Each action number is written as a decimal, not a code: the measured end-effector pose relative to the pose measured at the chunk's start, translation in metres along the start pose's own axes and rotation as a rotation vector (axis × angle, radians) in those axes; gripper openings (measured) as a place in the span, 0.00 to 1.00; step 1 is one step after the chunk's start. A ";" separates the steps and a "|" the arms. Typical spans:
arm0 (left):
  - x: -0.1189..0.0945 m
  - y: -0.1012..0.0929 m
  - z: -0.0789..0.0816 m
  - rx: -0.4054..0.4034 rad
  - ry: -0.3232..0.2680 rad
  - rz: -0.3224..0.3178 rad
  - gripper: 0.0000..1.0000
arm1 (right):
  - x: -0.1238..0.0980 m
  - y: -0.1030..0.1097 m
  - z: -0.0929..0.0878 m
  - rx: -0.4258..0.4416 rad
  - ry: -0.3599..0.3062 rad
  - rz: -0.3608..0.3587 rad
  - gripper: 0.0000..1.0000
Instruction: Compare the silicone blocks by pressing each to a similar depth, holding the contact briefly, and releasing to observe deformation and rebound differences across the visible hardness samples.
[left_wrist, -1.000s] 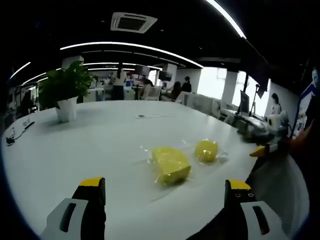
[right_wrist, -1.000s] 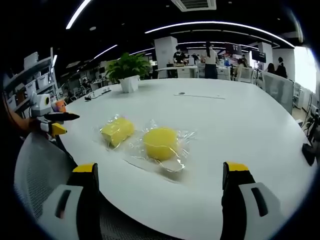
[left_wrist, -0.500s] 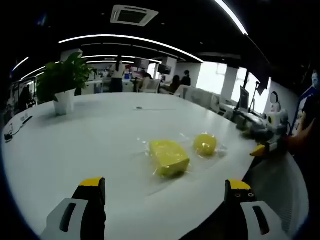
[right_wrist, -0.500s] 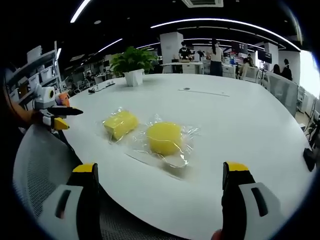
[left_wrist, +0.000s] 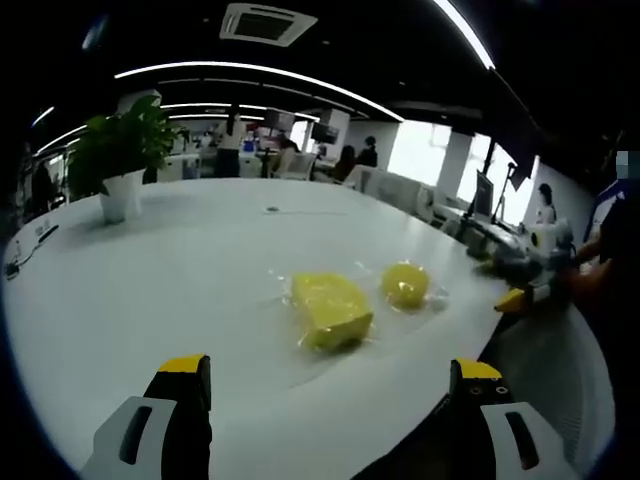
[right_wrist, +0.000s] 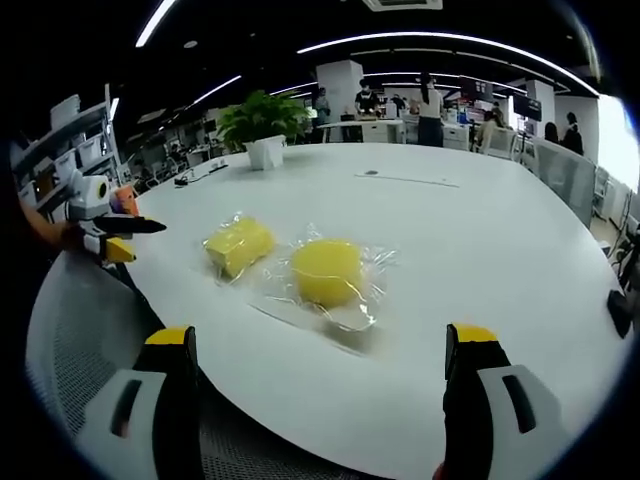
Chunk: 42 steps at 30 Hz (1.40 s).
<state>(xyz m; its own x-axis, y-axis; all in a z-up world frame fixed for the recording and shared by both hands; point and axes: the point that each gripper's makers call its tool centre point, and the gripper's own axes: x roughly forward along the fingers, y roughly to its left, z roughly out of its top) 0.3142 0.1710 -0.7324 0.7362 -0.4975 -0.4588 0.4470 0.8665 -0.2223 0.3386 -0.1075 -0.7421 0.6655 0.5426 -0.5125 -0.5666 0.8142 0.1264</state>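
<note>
A wide white round tabletop (right_wrist: 480, 230) is carrying the samples near its edge, within easy reach of the person standing at the rim. Far back, a potted plant (right_wrist: 262, 128) is sitting well apart from the work.

Two yellow silicone blocks are lying side by side, each inside clear plastic wrap that is spreading flat around it. The wedge-shaped block (right_wrist: 239, 245) (left_wrist: 330, 309) is resting just beside the rounder block (right_wrist: 327, 271) (left_wrist: 405, 284), probably so both can be pressed in turn without reaching far.

The right gripper (right_wrist: 322, 385) is hovering short of the blocks with its fingers spread wide and holding nothing. The left gripper (left_wrist: 330, 400) is likewise facing the wedge with fingers apart and empty. No press appears to have begun; neither block is being touched.
</note>
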 end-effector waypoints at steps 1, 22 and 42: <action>0.000 0.001 0.000 -0.006 -0.002 0.002 1.00 | 0.000 0.000 0.000 0.000 -0.001 0.002 0.97; -0.002 -0.003 -0.001 -0.020 -0.001 -0.012 1.00 | -0.002 0.000 0.003 0.006 -0.020 -0.005 0.97; -0.003 0.025 0.025 -0.316 0.046 -0.027 1.00 | -0.002 0.000 0.005 0.019 -0.031 0.003 0.97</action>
<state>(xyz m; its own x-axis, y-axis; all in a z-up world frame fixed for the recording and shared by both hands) 0.3357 0.1935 -0.7155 0.6994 -0.5240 -0.4861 0.2804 0.8267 -0.4877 0.3396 -0.1072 -0.7371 0.6790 0.5509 -0.4853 -0.5594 0.8163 0.1439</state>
